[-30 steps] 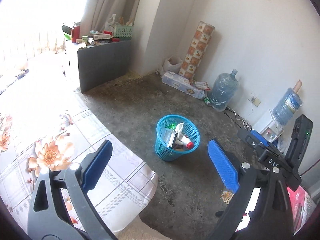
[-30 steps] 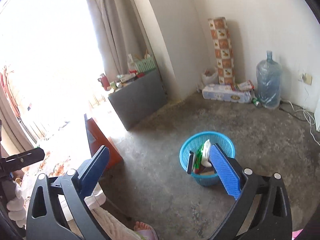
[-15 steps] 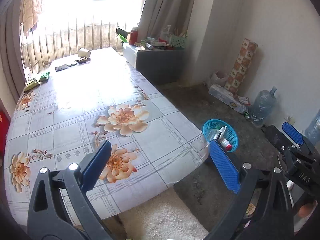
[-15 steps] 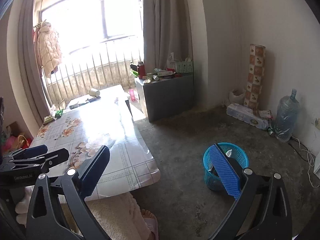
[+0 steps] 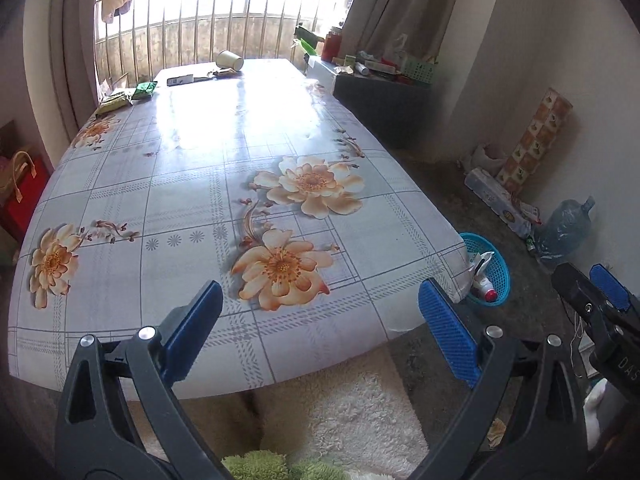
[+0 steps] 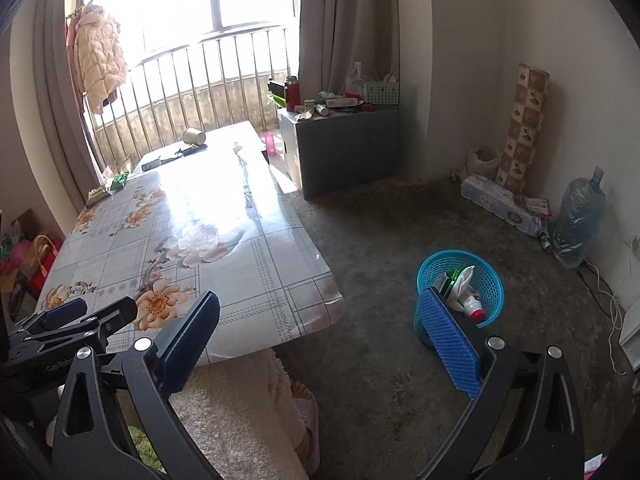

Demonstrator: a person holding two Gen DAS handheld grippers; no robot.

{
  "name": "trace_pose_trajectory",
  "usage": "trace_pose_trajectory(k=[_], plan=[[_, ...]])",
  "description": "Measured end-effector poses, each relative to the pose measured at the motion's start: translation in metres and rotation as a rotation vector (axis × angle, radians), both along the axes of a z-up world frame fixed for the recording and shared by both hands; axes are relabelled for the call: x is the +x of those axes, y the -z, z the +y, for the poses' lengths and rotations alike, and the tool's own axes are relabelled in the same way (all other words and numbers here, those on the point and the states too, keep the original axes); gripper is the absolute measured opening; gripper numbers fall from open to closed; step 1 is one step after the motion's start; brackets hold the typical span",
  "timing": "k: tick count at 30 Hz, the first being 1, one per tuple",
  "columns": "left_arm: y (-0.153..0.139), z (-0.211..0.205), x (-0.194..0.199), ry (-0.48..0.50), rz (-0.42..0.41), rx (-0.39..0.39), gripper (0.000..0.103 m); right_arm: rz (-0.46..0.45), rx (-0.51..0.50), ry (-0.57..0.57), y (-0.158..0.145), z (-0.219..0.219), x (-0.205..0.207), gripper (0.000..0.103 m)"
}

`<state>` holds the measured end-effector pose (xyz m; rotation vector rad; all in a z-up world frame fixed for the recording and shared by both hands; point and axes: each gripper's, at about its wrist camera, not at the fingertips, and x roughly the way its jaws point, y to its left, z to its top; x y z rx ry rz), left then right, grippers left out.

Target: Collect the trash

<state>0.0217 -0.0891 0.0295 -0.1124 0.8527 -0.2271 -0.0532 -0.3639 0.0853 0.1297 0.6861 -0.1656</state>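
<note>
Indoors, two handheld grippers with blue padded fingers hang over the near end of a low table [image 5: 248, 128] covered in a floral plastic cloth. The left gripper [image 5: 320, 324] has its fingers spread wide with nothing between them; the right gripper [image 6: 320, 332] is equally wide apart and empty. On the concrete floor, just off the table's near right corner, stands a blue mesh trash basket [image 6: 492, 280] holding a white bottle with a red cap and crumpled wrappers. At the table's far end, by the window bars, lie a tipped paper cup [image 5: 230, 60], green snack packets [image 5: 144, 90] and flat wrappers.
</note>
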Motion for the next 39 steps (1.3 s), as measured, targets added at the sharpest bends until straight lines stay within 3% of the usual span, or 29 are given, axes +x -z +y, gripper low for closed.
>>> trace_pose_trajectory(k=[15,39], plan=[[0.008,-0.030,-0.010,0.053,0.057,0.017,0.094,0.078,-0.011,0.051,0.022,-0.016,-0.019,0.097],[0.003,-0.037,-0.010,0.052,0.043,0.058,0.094,0.084,0.019,0.094,0.029,-0.035,-0.026,0.097]])
